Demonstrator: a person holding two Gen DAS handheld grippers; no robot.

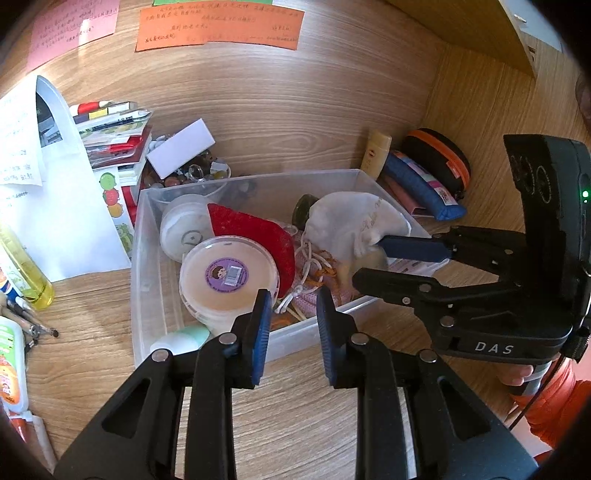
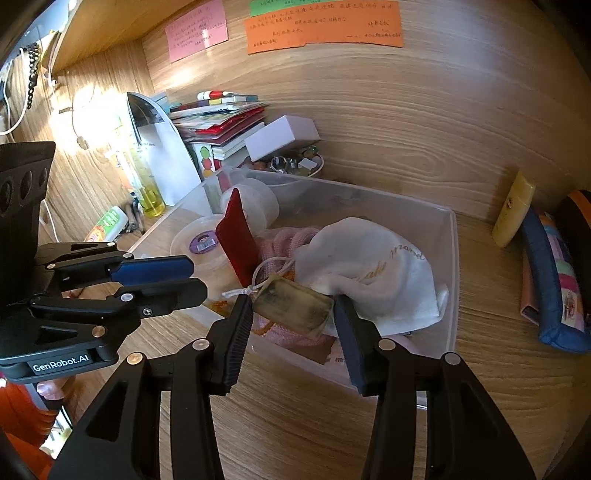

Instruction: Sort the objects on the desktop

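While the right gripper (image 2: 293, 314) grasps a sponge block (image 2: 293, 308), the left gripper (image 1: 291, 325) (released) hovers over the wooden desk (image 1: 295, 424).

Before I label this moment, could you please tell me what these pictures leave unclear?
- Handwriting on the orange note: too small, both views.
- Floor of the clear bin: covered by the white pouch and other contents.
- Block in the right gripper: blurred in the left wrist view.
- Tube: cut by the left edge.

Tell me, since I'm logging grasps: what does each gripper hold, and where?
The right gripper pinches a small grubby yellowish block by its two ends, over the clear plastic bin. The left gripper holds nothing; its jaws stand slightly apart.
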